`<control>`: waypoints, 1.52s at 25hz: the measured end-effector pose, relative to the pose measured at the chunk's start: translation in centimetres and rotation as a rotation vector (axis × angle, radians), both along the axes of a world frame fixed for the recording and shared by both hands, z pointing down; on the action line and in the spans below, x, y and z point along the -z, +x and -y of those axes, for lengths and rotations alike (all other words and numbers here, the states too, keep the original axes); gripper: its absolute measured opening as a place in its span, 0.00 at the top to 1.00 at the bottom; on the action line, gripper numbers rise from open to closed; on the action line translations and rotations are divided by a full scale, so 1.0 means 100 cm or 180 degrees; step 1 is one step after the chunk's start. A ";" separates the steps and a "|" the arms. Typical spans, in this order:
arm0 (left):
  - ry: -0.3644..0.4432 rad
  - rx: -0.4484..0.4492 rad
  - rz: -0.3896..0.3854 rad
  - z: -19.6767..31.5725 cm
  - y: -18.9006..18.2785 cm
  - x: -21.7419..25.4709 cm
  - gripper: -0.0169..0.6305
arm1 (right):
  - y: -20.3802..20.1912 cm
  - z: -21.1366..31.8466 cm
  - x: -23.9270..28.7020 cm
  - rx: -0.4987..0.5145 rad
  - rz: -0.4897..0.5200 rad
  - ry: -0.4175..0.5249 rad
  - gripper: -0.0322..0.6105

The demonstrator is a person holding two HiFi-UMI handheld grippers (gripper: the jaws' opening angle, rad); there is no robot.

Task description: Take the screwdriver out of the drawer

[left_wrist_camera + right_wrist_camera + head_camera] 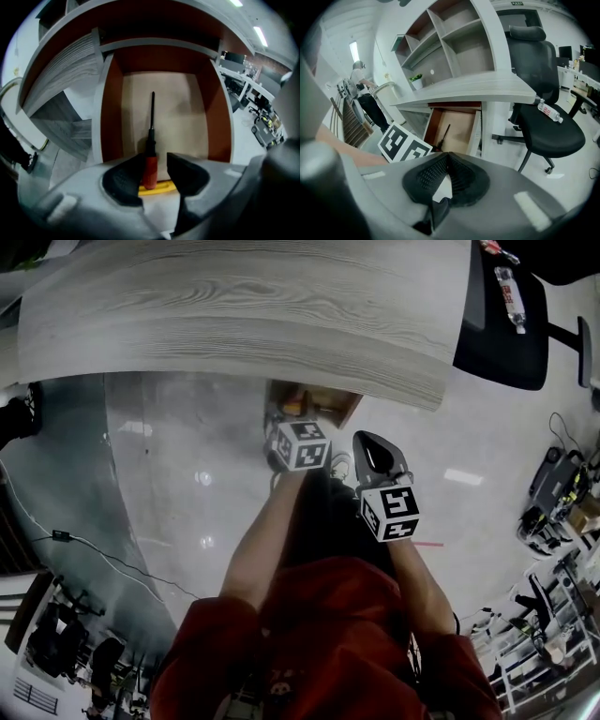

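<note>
The drawer (106, 112) stands pulled out, with brown walls and a pale floor. A screwdriver (151, 140) lies in it lengthwise, its black shaft pointing to the back and its red handle toward me. My left gripper (154, 161) is open at the drawer's front. The red handle lies between the jaws, close against the left finger (125, 177). My right gripper (447, 157) is shut on nothing and hangs back from the desk. From there the drawer (476, 132) and screwdriver (443, 133) show ahead. In the head view the left marker cube (300, 444) hides the left jaws.
The grey wood desk top (244, 306) overhangs the drawer (319, 399). A black office chair (543, 119) with a bottle (550, 111) on its seat stands to the right. Shelves (454, 42) rise behind the desk. A person (363, 96) stands far left.
</note>
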State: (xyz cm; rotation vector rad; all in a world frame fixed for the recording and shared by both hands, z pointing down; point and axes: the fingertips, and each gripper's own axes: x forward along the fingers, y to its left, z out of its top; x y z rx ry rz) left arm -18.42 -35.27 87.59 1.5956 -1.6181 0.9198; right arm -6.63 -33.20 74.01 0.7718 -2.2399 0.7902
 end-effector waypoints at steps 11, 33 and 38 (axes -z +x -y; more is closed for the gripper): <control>-0.0126 0.0185 -0.0071 0.002 -0.002 -0.013 0.74 | 0.002 -0.001 -0.007 -0.0036 -0.0031 -0.0038 0.95; -0.0235 0.0222 -0.0425 -0.004 0.007 -0.002 0.84 | 0.012 -0.005 0.000 -0.0056 -0.0004 0.0006 0.95; -0.0210 0.0191 -0.0424 -0.013 0.013 0.011 0.84 | 0.015 -0.008 0.008 -0.0070 0.0019 0.0060 0.95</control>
